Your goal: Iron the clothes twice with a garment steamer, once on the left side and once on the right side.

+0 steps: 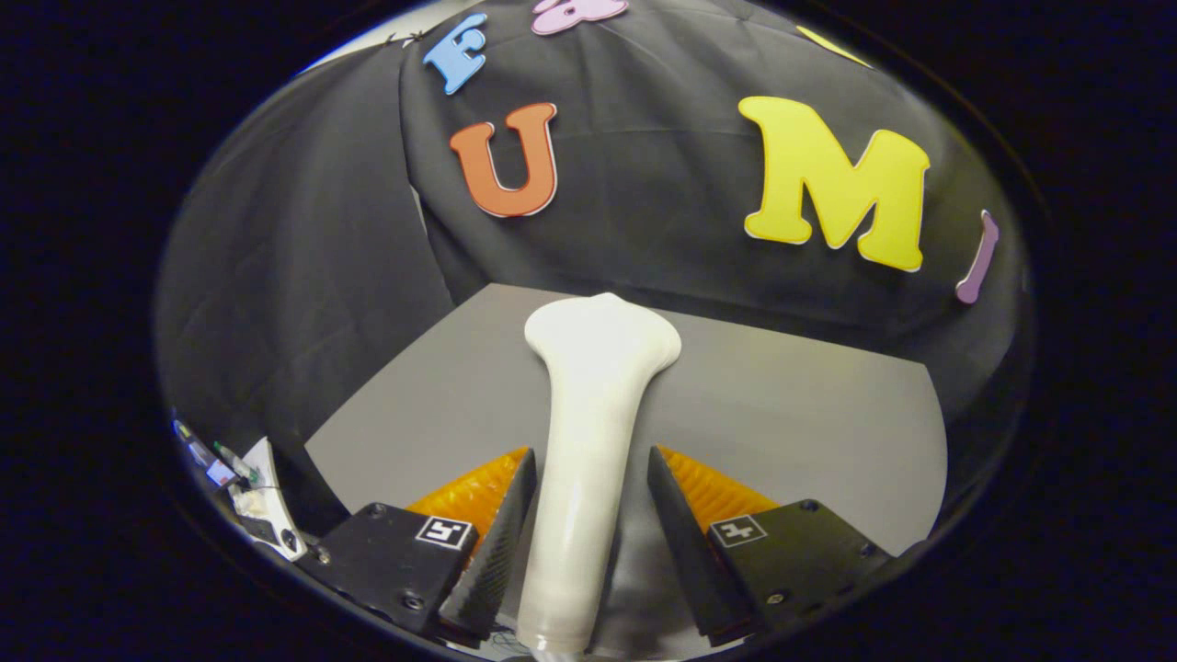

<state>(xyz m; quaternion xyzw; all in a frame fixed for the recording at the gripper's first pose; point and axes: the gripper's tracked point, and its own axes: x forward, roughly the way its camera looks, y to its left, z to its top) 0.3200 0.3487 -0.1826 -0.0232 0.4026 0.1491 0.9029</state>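
- The black cloth wall [303, 276] is hanging well beyond the fingers.
- The grey table [800, 423] is lying under and ahead of them.
- The white garment steamer [588, 441] is standing between the fingers, its head reaching beyond their tips.
- The gripper [588, 460] is sitting apart; a gap is showing beside the handle.

A recording booth: black cloth wall [303, 276] draped close behind a plain grey desk [809, 414].

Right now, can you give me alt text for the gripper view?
A white garment steamer stands between the gripper jaws, which flank its handle; contact cannot be confirmed. Its flared head points toward the black cloth wall, above a grey table.
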